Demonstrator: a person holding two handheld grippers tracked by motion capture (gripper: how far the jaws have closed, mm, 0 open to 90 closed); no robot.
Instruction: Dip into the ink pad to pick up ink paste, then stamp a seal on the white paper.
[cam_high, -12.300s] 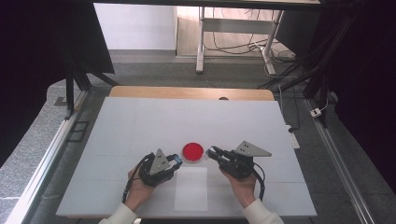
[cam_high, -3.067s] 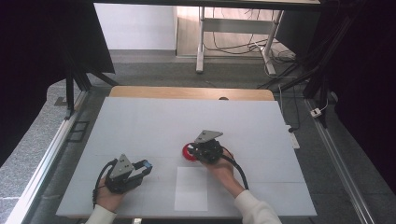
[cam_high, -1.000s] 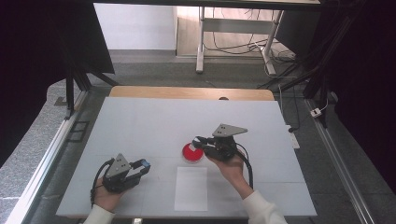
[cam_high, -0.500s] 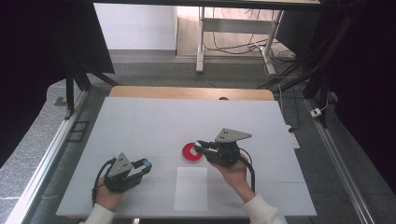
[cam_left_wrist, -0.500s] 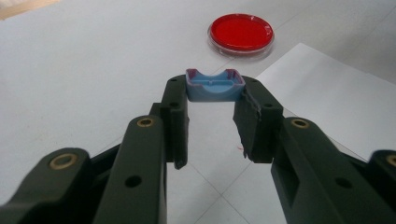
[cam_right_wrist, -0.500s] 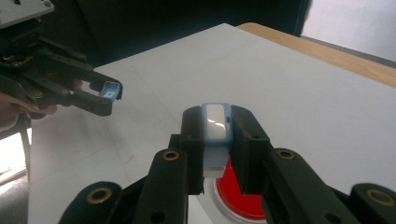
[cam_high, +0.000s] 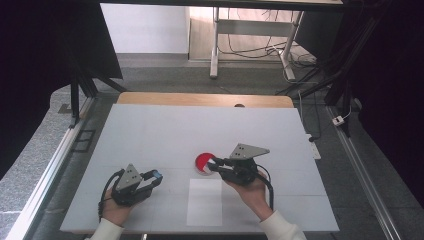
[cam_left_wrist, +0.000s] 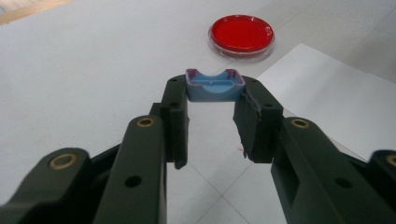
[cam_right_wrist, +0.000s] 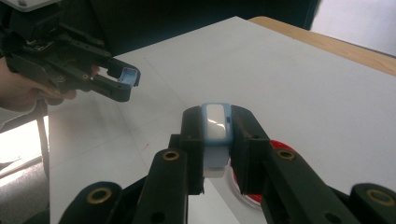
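Note:
A round red dish (cam_high: 202, 161) lies on the white table (cam_high: 200, 125), a little right of centre. My right gripper (cam_high: 214, 162) reaches in from the right, its tips above the dish's right edge. In the right gripper view that gripper (cam_right_wrist: 215, 116) is shut on a small white piece with a blue rim (cam_right_wrist: 215, 122), and the red dish (cam_right_wrist: 286, 147) shows below. My left gripper (cam_high: 156, 176) rests near the front left, shut on a small blue cap-shaped piece (cam_left_wrist: 215, 86). The red dish (cam_left_wrist: 241, 35) lies well beyond that piece.
A white paper sheet (cam_high: 205, 202) lies flat near the front edge between my hands, also the paper sheet (cam_left_wrist: 336, 102) at the right of the left gripper view. A wooden strip (cam_high: 200, 99) runs along the table's far edge. Dark frames and cables stand around the table.
My right gripper has drifted a little toward the front edge with the white piece held. The left gripper and the dish have stayed put.

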